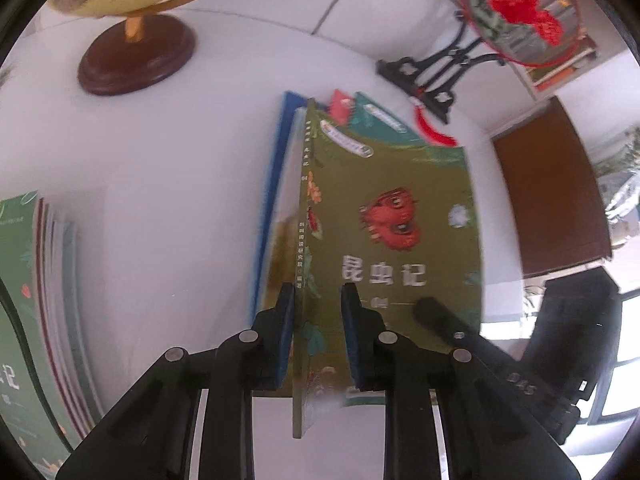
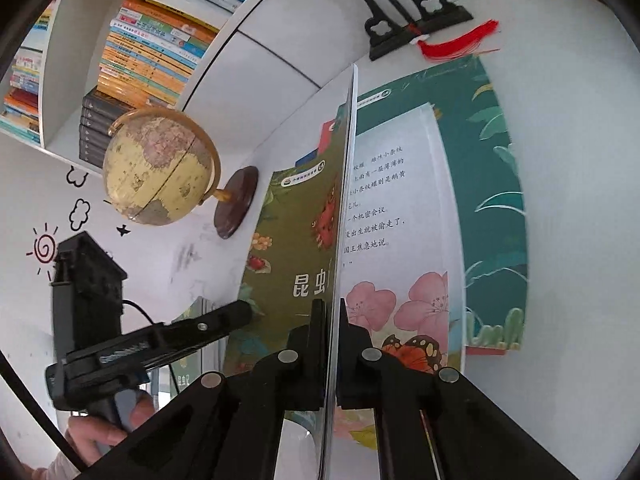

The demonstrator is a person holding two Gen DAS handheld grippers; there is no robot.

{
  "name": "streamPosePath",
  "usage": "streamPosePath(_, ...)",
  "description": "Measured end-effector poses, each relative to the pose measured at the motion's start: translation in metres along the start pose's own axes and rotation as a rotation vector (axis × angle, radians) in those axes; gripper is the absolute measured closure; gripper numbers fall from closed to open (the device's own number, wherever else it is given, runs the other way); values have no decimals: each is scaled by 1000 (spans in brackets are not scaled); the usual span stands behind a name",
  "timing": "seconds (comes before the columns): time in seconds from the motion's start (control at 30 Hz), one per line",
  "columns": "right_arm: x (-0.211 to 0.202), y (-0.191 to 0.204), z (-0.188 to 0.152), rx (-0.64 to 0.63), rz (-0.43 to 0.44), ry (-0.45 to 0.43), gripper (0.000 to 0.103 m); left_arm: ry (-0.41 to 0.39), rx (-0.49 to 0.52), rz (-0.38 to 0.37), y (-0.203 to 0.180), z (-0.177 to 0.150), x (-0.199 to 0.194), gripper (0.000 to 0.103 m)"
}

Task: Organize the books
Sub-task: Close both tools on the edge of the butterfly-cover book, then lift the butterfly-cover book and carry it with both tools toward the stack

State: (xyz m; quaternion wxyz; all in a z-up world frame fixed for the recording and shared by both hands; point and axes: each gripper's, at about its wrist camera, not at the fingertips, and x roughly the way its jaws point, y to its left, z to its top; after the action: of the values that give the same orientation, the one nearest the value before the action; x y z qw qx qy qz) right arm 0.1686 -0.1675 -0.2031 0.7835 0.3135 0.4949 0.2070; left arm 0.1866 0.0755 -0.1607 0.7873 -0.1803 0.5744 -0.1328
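Note:
An olive-green book (image 1: 392,220) with a red insect on its cover stands partly open on the white table. My left gripper (image 1: 316,300) straddles its spine, fingers apart on either side, not pressed on it. My right gripper (image 2: 331,312) is shut on the book's pages (image 2: 347,184), held edge-on; the olive cover (image 2: 292,248) shows left of them, an illustrated page (image 2: 396,240) right. A teal book (image 2: 492,208) lies flat beneath. The left gripper (image 2: 224,320) shows in the right wrist view, the right gripper (image 1: 448,320) in the left wrist view.
A globe (image 2: 160,168) on a dark wooden base (image 1: 136,60) stands on the table. A black stand with a red ornament (image 1: 516,8) and tassel (image 2: 460,42) stands behind the books. A stack of green books (image 1: 28,300) lies at left. A bookshelf (image 2: 140,48) fills the wall.

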Motion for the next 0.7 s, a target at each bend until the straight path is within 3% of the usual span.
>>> streamPosePath(0.23, -13, 3, 0, -2, -23, -16, 99, -40, 99, 34, -29, -1, -15, 84)
streamPosePath(0.7, -50, 31, 4, -81, -20, -75, 99, -96, 132, -5, -52, 0, -47, 84)
